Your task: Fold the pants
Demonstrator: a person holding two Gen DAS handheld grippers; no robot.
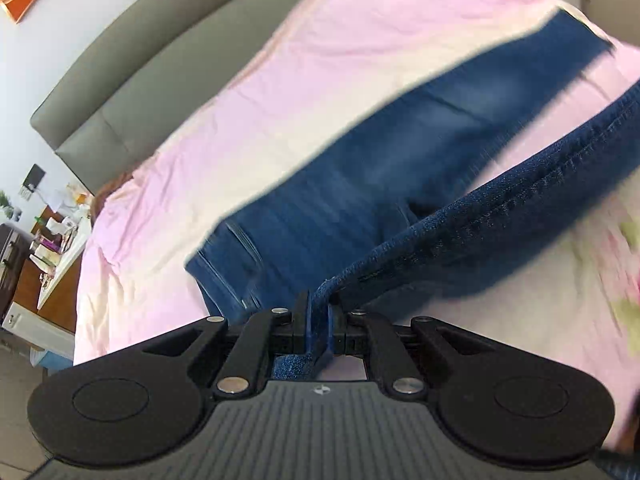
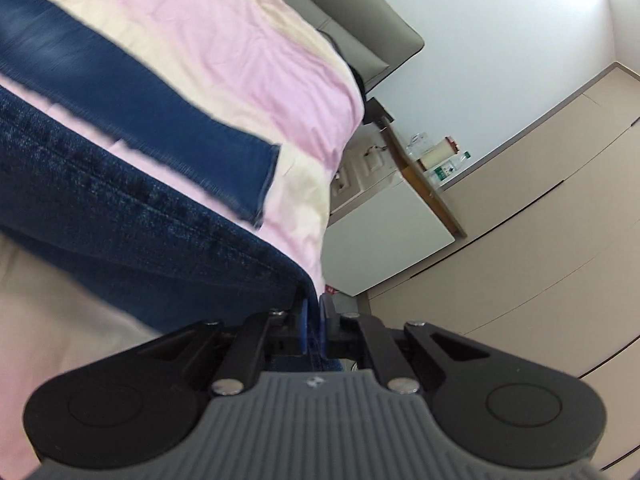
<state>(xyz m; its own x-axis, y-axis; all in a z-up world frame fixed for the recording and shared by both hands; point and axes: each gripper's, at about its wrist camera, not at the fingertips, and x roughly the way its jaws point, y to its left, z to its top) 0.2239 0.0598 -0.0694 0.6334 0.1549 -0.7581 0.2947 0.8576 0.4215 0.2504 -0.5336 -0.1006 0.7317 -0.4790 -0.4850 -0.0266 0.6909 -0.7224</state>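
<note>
1. On the pink bed cover point(image 1: 280, 92), the blue jeans point(image 1: 400, 160) are spread lengthwise, one leg lying flat and the other leg's edge lifted clear of the bedding.
2. The left gripper point(image 1: 319, 320) is seen clamped narrowly on a seamed denim edge, with fabric pinched between its pads.
3. The right gripper point(image 2: 313, 320) is likewise closed tight on denim near the hem end of the raised leg.
4. The raised edge is stretched as a band between the two grips, while the flat leg's frayed hem point(image 2: 264, 184) rests near the side of the bed.
5. A slip is judged possible: only a thin margin of cloth is held, and the weight of the denim could pull it free.
6. A crooked fold is judged likely if the two held ends are carried unevenly, so that the seams are not matched.
7. The flat leg could be dragged off the bed's edge if the lifted one is pulled too far sideways.
</note>
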